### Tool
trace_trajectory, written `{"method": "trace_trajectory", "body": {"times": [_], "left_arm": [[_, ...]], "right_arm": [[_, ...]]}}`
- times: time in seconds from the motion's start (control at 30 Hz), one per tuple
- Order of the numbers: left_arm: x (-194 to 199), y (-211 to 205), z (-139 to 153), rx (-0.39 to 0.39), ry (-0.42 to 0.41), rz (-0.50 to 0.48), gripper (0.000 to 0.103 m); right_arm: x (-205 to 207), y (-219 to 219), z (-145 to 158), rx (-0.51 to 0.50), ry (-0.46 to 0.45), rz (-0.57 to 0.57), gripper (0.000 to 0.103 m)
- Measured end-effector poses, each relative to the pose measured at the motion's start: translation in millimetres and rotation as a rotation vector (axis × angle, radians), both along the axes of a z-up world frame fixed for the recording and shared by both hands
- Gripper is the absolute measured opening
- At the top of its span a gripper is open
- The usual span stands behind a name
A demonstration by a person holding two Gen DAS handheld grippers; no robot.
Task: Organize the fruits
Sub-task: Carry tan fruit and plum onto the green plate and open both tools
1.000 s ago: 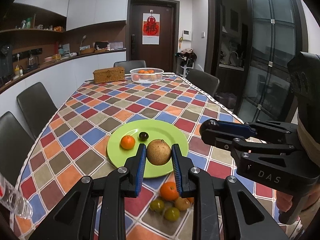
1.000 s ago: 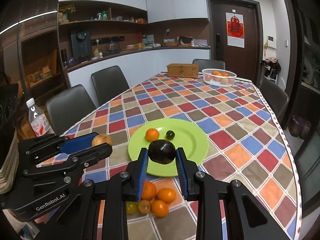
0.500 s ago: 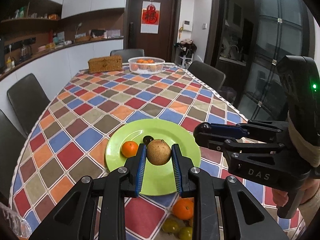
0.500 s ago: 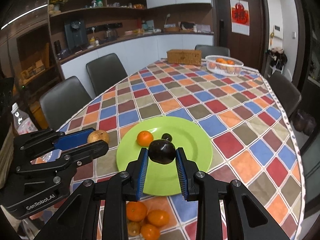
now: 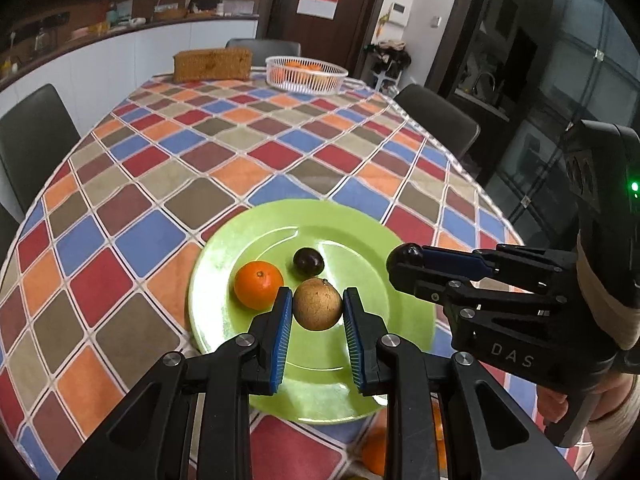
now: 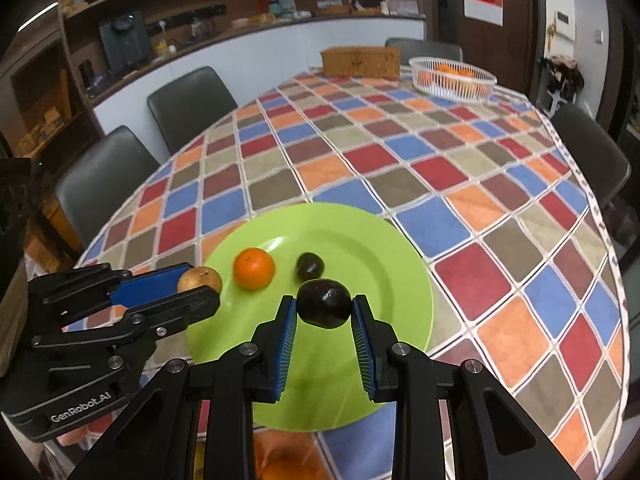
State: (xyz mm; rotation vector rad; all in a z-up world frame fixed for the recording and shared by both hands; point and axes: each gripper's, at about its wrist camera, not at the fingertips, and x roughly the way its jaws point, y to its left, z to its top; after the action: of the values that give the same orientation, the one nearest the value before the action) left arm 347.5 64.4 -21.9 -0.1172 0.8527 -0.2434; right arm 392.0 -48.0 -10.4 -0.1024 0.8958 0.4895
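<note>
Home dining room, checked tablecloth (image 5: 240,152), dark chairs (image 6: 188,100), kitchen counter (image 6: 256,36) (appliances, shelves behind)

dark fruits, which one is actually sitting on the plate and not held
The smaller dark fruit, resting on the green plate beside the orange. The larger dark fruit is clamped in the right gripper above the plate.

Dim indoor light, soft glare on green plate (image 5: 360,248), heavy fisheye bend w/ dark corners, bg slightly blurred
</note>
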Motion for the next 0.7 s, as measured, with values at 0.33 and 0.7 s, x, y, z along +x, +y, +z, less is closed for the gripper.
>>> {"method": "trace_trajectory", "body": {"times": [0.33,0.7], "left_arm": [[14.1,-0.8,-17.0,0.035,0.033,0.004,0.026],[-16.0,0.1,5.5,0.114,-0.044,0.024,0.037]], "right_arm": [[16.5,-3.3,-23.7,-0.005,0.059,-0.031,0.030],[-4.7,-16.6,-12.6,0.022,0.015,-0.058,0.040]]}}
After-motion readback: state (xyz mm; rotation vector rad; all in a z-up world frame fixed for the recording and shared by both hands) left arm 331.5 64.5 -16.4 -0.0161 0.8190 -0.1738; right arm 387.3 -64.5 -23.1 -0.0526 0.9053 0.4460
